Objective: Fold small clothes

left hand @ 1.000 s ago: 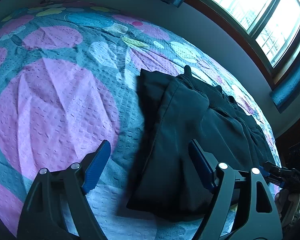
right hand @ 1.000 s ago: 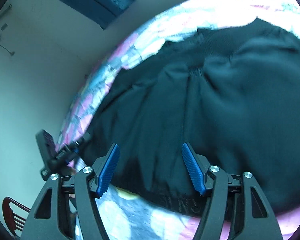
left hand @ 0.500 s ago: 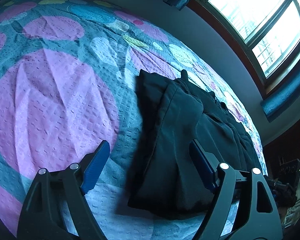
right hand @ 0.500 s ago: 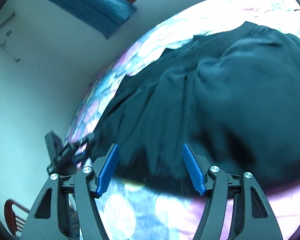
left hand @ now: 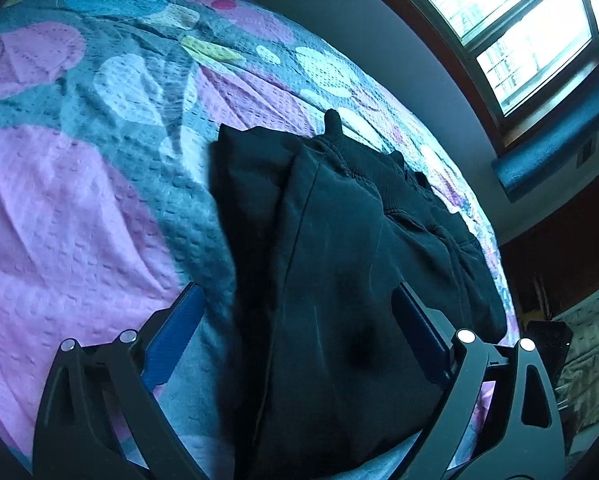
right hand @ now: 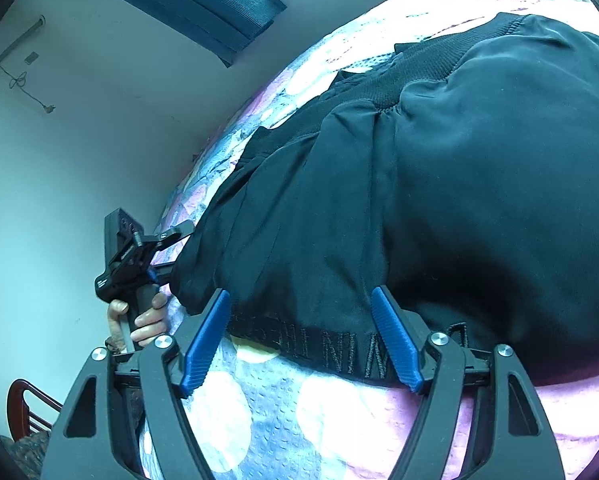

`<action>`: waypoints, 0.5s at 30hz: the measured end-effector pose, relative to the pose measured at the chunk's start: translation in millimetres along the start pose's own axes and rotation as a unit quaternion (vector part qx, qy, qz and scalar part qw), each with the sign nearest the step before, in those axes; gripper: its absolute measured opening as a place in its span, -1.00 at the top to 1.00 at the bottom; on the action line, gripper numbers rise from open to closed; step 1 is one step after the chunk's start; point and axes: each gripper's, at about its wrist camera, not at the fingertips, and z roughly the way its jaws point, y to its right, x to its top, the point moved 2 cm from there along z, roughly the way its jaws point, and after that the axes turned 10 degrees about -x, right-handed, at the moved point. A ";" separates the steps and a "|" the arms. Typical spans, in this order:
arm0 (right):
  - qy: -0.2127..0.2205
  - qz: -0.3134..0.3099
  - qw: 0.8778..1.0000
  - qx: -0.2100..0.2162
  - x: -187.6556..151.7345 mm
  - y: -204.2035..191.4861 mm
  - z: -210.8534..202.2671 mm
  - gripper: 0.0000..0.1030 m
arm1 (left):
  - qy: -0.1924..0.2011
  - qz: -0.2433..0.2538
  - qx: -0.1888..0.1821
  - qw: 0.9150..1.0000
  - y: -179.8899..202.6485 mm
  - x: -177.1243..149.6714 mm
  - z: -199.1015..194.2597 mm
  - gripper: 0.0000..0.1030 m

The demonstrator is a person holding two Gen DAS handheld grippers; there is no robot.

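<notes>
A black garment [left hand: 339,272] lies folded in a long strip on the pink and blue bedspread [left hand: 79,208]. My left gripper [left hand: 299,320] hovers low over its near end with the jaws opening; the left pad is over bare bedspread, the right pad [left hand: 419,332] over cloth, and neither presses. In the right wrist view the same garment [right hand: 439,184] shows its lettered waistband [right hand: 339,348] lying between the blue pads of my right gripper [right hand: 301,334], whose jaws are also opening without gripping. There the left gripper [right hand: 139,252] and the hand holding it [right hand: 143,320] sit at the garment's far end.
A wall runs close along the bed's far side under a bright window [left hand: 519,20] with blue curtains [right hand: 171,4]. A wooden chair [right hand: 23,404] stands beyond the bed's corner. A grey quilted surface [left hand: 587,360] lies past the bed's right edge.
Both grippers have come nearer to the garment and their jaws have widened. The left view has swung towards the cloth; the waistband now lies between the right pads.
</notes>
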 end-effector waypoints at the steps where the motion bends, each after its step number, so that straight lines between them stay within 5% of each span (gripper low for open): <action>1: 0.001 -0.002 1.000 0.000 -0.8 -0.3 -0.7 -0.44 | -0.006 0.010 0.002 1.000 4.2 1.4 5.3 -0.80; 6: 0.005 -0.008 1.000 0.005 -2.5 -1.5 -3.1 -0.45 | -0.019 0.039 0.054 0.998 20.9 3.8 25.0 -0.35; 9: 0.009 -0.011 1.000 0.005 -3.3 -2.7 -4.9 -0.45 | -0.029 0.055 0.074 0.995 28.4 4.4 24.5 0.33; 15: 0.069 -0.053 0.995 -0.039 -8.2 -25.0 -32.0 -0.43 | -0.023 0.048 0.086 0.995 38.4 9.9 15.9 0.64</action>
